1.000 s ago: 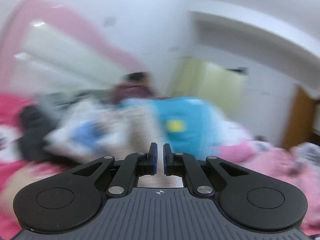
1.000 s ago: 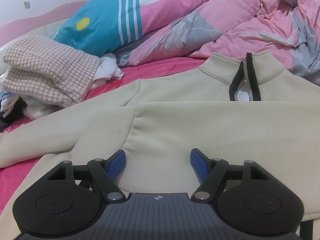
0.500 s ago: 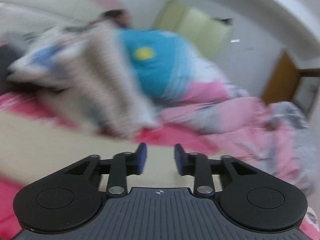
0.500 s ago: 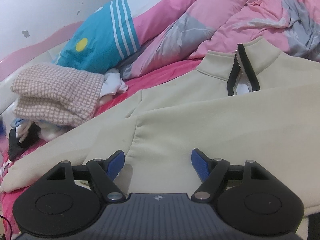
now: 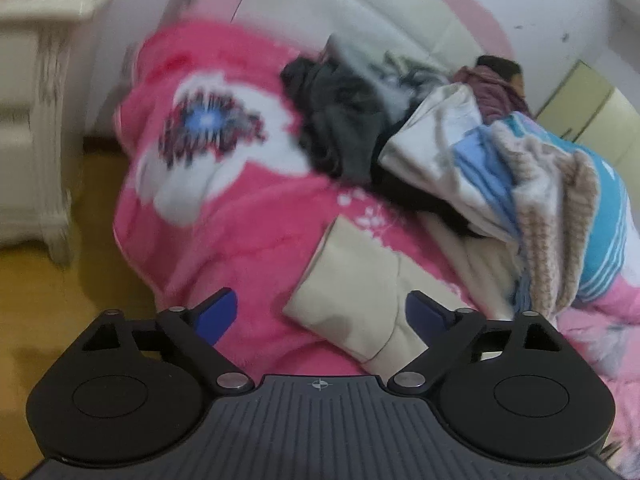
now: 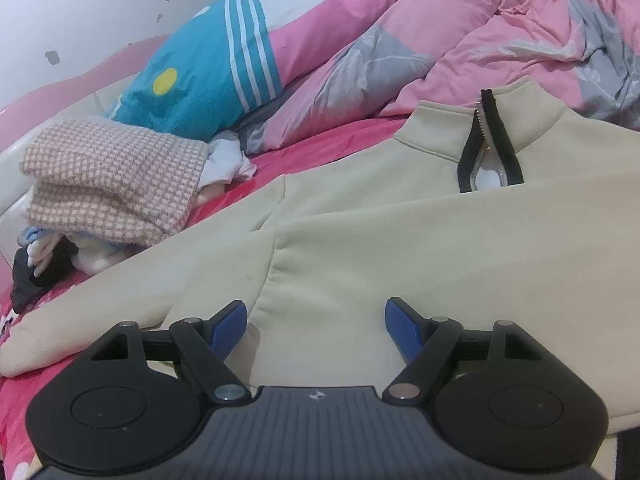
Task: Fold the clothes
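Left wrist view: the left gripper (image 5: 322, 316) is held wide open and empty above the cream sleeve cuff (image 5: 352, 304), which lies near the pink blanket's (image 5: 224, 240) edge; a clothes heap (image 5: 440, 160) is piled beyond. A second ago its jaws were nearly closed. Right wrist view: the right gripper (image 6: 316, 322) is spread wide over the cream sweatshirt (image 6: 420, 248), gripping nothing, as before; a checked knit (image 6: 112, 184) is stacked at the left

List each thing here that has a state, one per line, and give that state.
Left gripper: open, empty.
Right gripper: open, empty.
Cream zip-neck sweatshirt: spread flat, one sleeve laid across its chest.
Its short black-edged neck zip: open.
Pink-and-white checked knit: folded, atop a pile.
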`<act>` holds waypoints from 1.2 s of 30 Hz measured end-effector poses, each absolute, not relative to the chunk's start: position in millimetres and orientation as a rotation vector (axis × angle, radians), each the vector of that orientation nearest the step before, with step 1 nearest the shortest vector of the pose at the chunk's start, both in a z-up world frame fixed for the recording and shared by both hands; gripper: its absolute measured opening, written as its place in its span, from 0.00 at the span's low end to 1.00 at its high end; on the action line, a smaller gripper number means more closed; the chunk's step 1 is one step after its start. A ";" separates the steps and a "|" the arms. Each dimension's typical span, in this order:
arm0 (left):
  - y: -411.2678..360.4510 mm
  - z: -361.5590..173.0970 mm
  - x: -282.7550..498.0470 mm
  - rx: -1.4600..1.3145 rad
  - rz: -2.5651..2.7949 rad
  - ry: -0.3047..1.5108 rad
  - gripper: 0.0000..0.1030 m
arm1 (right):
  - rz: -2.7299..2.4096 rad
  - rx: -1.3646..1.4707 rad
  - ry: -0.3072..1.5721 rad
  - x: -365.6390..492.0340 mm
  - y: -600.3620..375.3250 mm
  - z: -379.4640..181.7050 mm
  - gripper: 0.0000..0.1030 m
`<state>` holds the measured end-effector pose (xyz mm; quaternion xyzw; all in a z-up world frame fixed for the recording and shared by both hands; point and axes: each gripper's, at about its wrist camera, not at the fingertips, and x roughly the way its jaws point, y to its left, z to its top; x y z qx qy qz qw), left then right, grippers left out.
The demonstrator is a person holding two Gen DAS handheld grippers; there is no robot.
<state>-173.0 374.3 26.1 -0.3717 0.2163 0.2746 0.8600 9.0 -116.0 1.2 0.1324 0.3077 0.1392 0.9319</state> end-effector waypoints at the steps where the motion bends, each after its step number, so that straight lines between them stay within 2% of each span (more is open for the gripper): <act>1: 374.7 21.1 -170.2 -0.793 0.574 0.456 0.93 | 0.284 0.268 0.630 9.0 -115.7 1.3 0.76; 5: 376.3 0.9 -159.1 -0.846 0.564 0.463 0.96 | 0.280 0.266 0.631 9.0 -114.9 0.9 0.76; 8: 370.5 0.2 -152.1 -0.776 0.574 0.472 0.93 | 0.280 0.268 0.631 9.5 -114.3 0.8 0.77; 11: 355.9 6.0 -149.7 -0.639 0.585 0.460 0.80 | 0.283 0.271 0.630 9.7 -115.0 0.7 0.78; 12: 350.4 8.0 -149.2 -0.591 0.589 0.454 0.70 | 0.284 0.271 0.629 9.7 -115.1 0.7 0.78; 14: 339.5 12.1 -148.1 -0.495 0.596 0.441 0.63 | 0.283 0.270 0.629 9.8 -115.1 0.7 0.78; 15: 334.0 14.1 -147.6 -0.447 0.599 0.435 0.54 | 0.283 0.271 0.628 9.7 -115.0 0.7 0.78; 17: 324.5 17.8 -147.0 -0.364 0.605 0.420 0.43 | 0.282 0.271 0.627 9.6 -114.6 0.7 0.78; 19: 323.2 20.7 -148.3 -0.350 0.604 0.401 0.20 | 0.280 0.272 0.625 9.4 -114.3 0.5 0.78; 22: 322.5 28.0 -148.8 -0.338 0.595 0.382 0.13 | 0.282 0.278 0.623 9.2 -115.0 0.3 0.78; 28: 292.0 71.2 -145.5 -0.292 0.487 0.248 0.11 | 0.292 0.310 0.614 8.7 -119.4 0.0 0.78; 32: 247.4 117.9 -118.0 -0.296 0.295 0.139 0.10 | 0.299 0.336 0.607 8.2 -123.3 -0.2 0.78; 36: 171.2 160.2 -81.5 -0.263 0.062 0.060 0.10 | 0.311 0.375 0.596 7.7 -129.0 -0.8 0.78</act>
